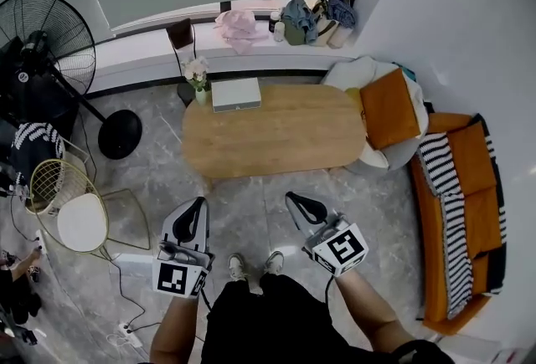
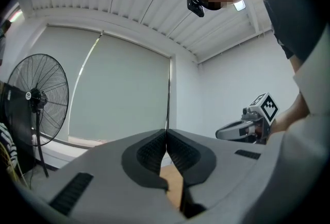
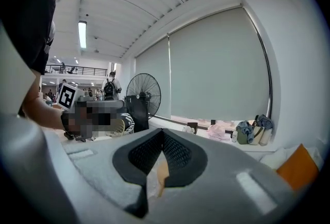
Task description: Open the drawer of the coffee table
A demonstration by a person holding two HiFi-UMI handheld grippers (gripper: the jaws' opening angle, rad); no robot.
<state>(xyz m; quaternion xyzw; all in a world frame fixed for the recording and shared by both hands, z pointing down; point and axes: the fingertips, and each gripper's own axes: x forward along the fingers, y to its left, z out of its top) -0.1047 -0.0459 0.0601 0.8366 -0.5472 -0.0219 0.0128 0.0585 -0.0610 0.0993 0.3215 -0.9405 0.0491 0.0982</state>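
Apparently approach stage: left gripper [image 1: 197,203] and right gripper [image 1: 294,198] are held closed, empty, short of the coffee table [image 1: 272,132]; its unseen drawer must be reached.

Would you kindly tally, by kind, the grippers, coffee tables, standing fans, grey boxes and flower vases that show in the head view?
grippers: 2, the left gripper and the right gripper
coffee table: 1
standing fan: 1
grey box: 1
flower vase: 1
total: 6
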